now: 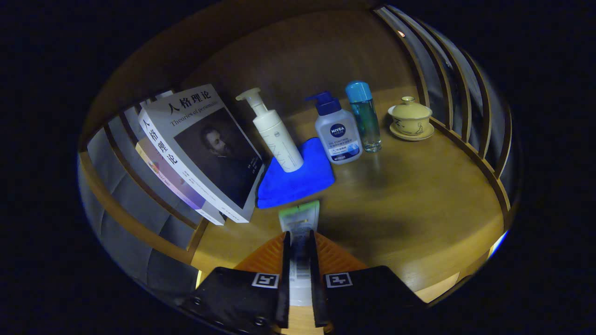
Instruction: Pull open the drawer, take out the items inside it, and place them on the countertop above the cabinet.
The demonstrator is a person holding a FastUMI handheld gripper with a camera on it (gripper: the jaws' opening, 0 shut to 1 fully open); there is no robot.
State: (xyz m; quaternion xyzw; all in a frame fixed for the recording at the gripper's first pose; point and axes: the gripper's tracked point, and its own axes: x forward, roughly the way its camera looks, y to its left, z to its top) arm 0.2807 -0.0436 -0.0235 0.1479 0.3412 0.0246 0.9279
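Between the fingers [298,242] sits a clamped tube [300,221], above the countertop [409,204].

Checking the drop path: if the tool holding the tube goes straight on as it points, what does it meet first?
Likely the folded blue cloth, just beyond the green-capped white tube clamped in the tool. The cream pump bottle stands on that cloth, further along. Depth is uncertain in this fisheye view.

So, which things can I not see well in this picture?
- Tube held in the hand-held gripper, gripper view: its lower part is hidden between the fingers.
- Lower book: mostly covered by the grey book.
- Blue cloth: its back is hidden behind the white pump bottle.
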